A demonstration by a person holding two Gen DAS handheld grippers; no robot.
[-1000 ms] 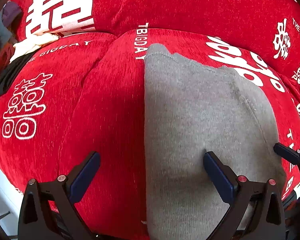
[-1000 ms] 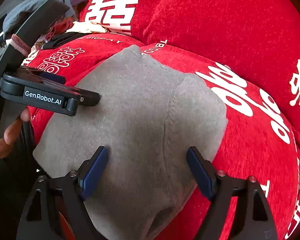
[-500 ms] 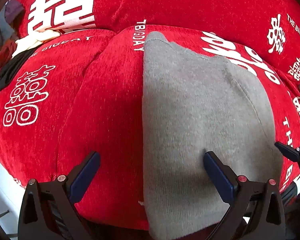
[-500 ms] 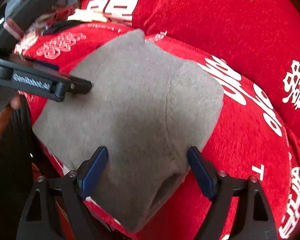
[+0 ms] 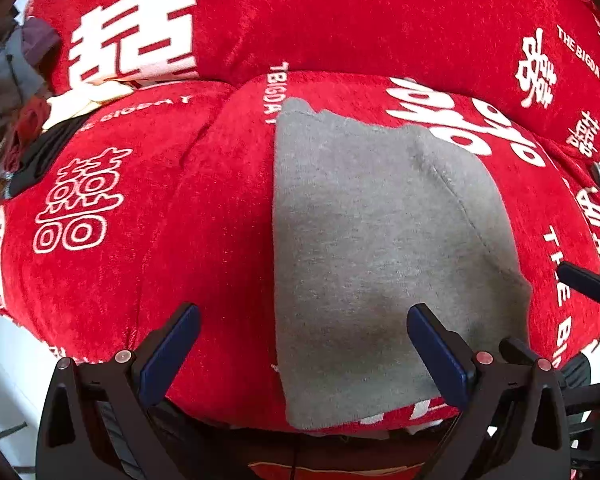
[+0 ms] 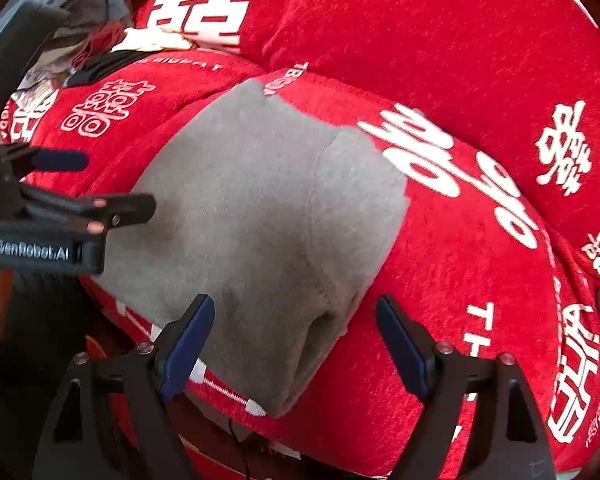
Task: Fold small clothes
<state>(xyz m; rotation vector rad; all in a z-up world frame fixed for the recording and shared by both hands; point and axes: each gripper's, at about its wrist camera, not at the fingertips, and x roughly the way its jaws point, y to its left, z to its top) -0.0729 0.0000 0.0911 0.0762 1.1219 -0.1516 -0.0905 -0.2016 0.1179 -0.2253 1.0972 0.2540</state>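
Note:
A folded grey knit garment [image 5: 380,248] lies flat on the red sofa seat cushion [image 5: 160,208]; it also shows in the right wrist view [image 6: 268,208]. My left gripper [image 5: 304,344] is open and empty, hovering over the garment's near left edge. My right gripper [image 6: 292,340] is open and empty, above the garment's near right corner. The left gripper shows at the left of the right wrist view [image 6: 80,204]. The tip of the right gripper shows at the right of the left wrist view [image 5: 584,280].
A heap of loose clothes [image 6: 80,20] lies at the sofa's far left end, also seen in the left wrist view [image 5: 16,100]. The red backrest cushions [image 5: 340,20] rise behind the seat. The seat's front edge [image 5: 340,428] is just below the grippers.
Both grippers have drawn back toward the seat's front edge, still open. The garment stays flat on the cushion, and more of its near edge shows.

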